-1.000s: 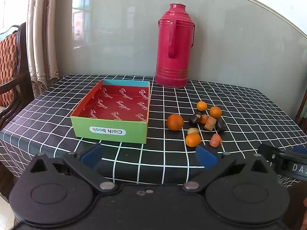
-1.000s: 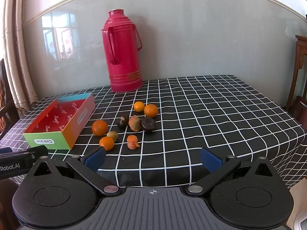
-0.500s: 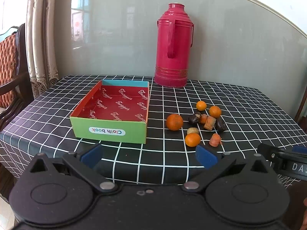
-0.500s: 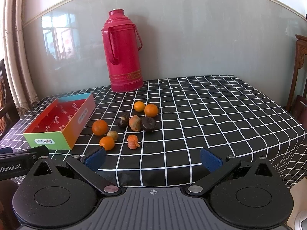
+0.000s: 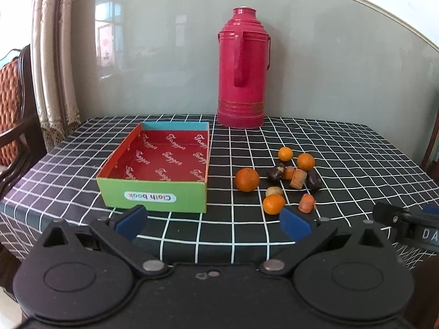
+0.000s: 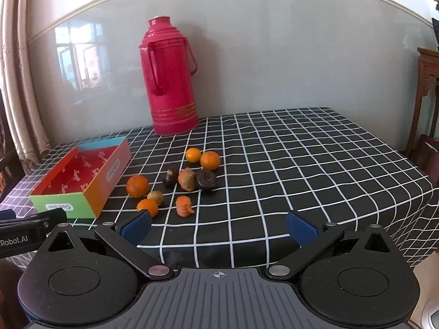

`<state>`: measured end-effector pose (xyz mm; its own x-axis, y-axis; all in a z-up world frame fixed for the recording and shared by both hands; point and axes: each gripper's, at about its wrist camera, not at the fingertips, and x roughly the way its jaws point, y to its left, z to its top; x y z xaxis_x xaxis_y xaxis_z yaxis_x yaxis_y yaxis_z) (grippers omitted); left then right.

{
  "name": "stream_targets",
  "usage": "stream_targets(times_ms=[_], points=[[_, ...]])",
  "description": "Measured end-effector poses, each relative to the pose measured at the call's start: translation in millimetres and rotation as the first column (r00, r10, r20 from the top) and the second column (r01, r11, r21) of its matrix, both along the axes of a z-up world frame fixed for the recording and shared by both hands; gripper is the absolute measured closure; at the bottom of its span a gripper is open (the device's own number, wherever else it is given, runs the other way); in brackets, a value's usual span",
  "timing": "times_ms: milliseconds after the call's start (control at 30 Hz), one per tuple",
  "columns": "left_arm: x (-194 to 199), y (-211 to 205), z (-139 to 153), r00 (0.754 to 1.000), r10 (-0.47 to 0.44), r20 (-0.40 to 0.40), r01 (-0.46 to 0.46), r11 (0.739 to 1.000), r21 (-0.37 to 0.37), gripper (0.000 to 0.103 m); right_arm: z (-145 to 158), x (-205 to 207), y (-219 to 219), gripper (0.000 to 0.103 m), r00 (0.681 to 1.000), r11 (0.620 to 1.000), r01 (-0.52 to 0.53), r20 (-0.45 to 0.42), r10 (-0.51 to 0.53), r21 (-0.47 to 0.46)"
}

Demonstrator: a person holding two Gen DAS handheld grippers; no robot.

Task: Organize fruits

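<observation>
A cluster of small fruits lies on the checked tablecloth: several oranges, the largest (image 5: 247, 179) (image 6: 137, 186) nearest the box, dark fruits (image 5: 314, 180) (image 6: 206, 179), and carrot-like orange pieces (image 5: 306, 203) (image 6: 183, 206). An open box (image 5: 153, 197) (image 6: 65, 201) with a red inside and green front stands empty to their left. My left gripper (image 5: 212, 223) is open and empty at the table's near edge. My right gripper (image 6: 218, 227) is open and empty, also at the near edge, right of the fruits.
A tall red thermos (image 5: 241, 71) (image 6: 168, 82) stands at the back by the grey wall. A wooden chair (image 5: 13, 126) is off the left edge, dark wooden furniture (image 6: 425, 104) off the right. The black checked tablecloth (image 6: 315, 164) covers the table.
The left gripper has shifted very slightly; the scene sits a touch further left in its view. The right gripper and the fruits have not moved.
</observation>
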<state>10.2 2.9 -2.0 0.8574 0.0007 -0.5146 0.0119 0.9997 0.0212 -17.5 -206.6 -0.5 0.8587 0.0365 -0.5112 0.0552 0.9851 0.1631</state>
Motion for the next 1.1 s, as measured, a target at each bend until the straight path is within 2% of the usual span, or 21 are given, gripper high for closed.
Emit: stream_targets(times_ms=[433,600,667,800,867,1000,1100], points=[[14.3,-16.0,-14.0,0.998,-0.064,0.016,0.062,0.993,0.096,0.006,-16.8,9.1,-23.5,0.0,0.998,0.997,0.063,-0.014,-0.063,0.033],[21.7,-31.3,-21.4,0.989,-0.14,0.054,0.128,0.973,0.191,0.006,-26.7,17.7,-35.3,0.0,0.996,0.994,0.092,-0.019,-0.091,0.057],[27.5,-37.2,-26.0,0.984,-0.17,0.049,0.157,0.966,0.205,0.007,-30.6,22.7,-38.9,0.0,0.994,0.993,0.105,-0.019,-0.104,0.061],[40.5,-46.1,-35.8,0.974,-0.224,0.032,0.213,0.955,0.208,0.016,-36.4,36.4,-44.2,0.0,0.992,0.991,0.125,-0.028,-0.123,0.05],[45.9,-50.8,-41.1,0.968,-0.252,0.019,0.242,0.947,0.21,0.024,-37.0,43.9,-47.6,0.0,0.99,0.989,0.137,-0.03,-0.135,0.053],[59.5,-58.5,-52.1,0.959,-0.285,-0.009,0.28,0.937,0.207,0.026,-34.1,59.7,-52.4,0.0,0.988,0.987,0.155,-0.012,-0.154,0.054],[68.9,-60.3,-59.7,0.953,-0.303,-0.027,0.302,0.934,0.191,0.031,-32.4,70.4,-52.1,0.0,0.985,0.984,0.17,0.009,-0.17,0.046]])
